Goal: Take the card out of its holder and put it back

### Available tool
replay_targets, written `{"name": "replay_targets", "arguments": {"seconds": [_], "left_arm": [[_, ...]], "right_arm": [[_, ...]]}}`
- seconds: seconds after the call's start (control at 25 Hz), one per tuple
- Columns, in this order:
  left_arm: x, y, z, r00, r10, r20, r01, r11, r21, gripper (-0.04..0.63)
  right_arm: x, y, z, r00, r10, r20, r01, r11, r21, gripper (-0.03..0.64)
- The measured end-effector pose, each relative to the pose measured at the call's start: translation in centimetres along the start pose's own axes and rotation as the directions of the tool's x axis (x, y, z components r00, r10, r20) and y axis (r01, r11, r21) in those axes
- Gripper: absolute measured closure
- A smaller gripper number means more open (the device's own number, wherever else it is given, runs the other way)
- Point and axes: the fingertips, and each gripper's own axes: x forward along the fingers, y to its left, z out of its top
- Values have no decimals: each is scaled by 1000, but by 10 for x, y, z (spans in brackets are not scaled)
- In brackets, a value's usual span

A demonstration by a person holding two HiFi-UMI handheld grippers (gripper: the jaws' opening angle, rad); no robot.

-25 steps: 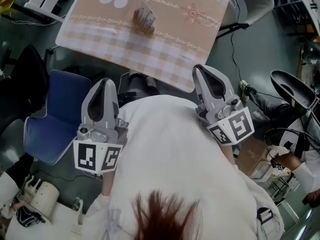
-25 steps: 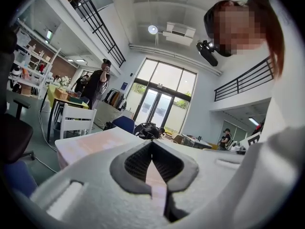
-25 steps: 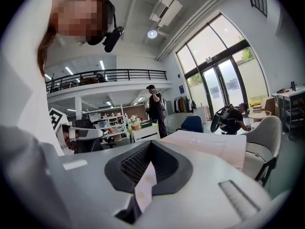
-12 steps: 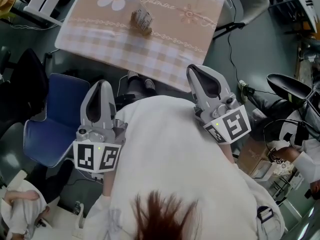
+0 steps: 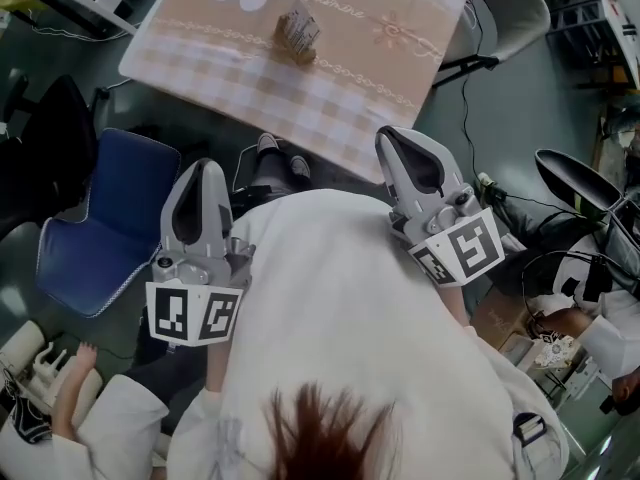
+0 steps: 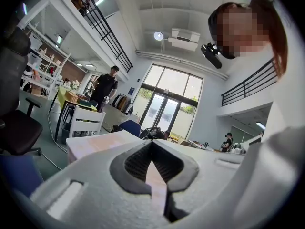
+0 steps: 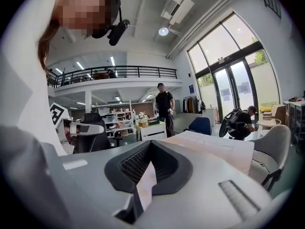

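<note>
A small card holder (image 5: 298, 32) with cards stands on the table (image 5: 350, 108), which is covered with a beige checked cloth, at the top of the head view. Both grippers are held close to the person's body, short of the table's near edge and well apart from the holder. My left gripper (image 5: 203, 166) is shut with nothing between its jaws, and in its own view the tips (image 6: 152, 142) meet in front of the table (image 6: 97, 144). My right gripper (image 5: 402, 134) is also shut and empty (image 7: 151, 143), facing the table (image 7: 217, 147). Neither gripper view shows the holder.
A blue chair (image 5: 100, 218) stands left of the person and a grey chair (image 5: 510, 3) at the table's far right. Cables (image 5: 470, 98) run over the floor. Another person's hand (image 5: 75, 368) shows at the bottom left, and someone sits at the right edge (image 5: 600, 328).
The grippers have hardly moved. The head view has shifted a little, so table and holder sit slightly elsewhere in the picture. Another person's arm has come in at the bottom left.
</note>
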Motion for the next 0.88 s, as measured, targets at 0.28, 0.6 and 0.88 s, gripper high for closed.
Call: {"name": "replay_targets", "arguments": {"seconds": [0.28,0.6,0.88], "left_arm": [[-4,-6,-1,1000,6,7,-6,1000,7,595],[0,-14,-3,1000,-14,-2,14,1000,16,595],[3,-19,-3,999,-35,-12,36,999,23,595]], "right_arm": [[-4,0,-3,1000,15,-12,-15,1000,-3,618],[-12,-5,-5,1000,-6,-10,6,1000,11,618],[-15,-8,-5,1000,-24,-5,24,999,25,618]]}}
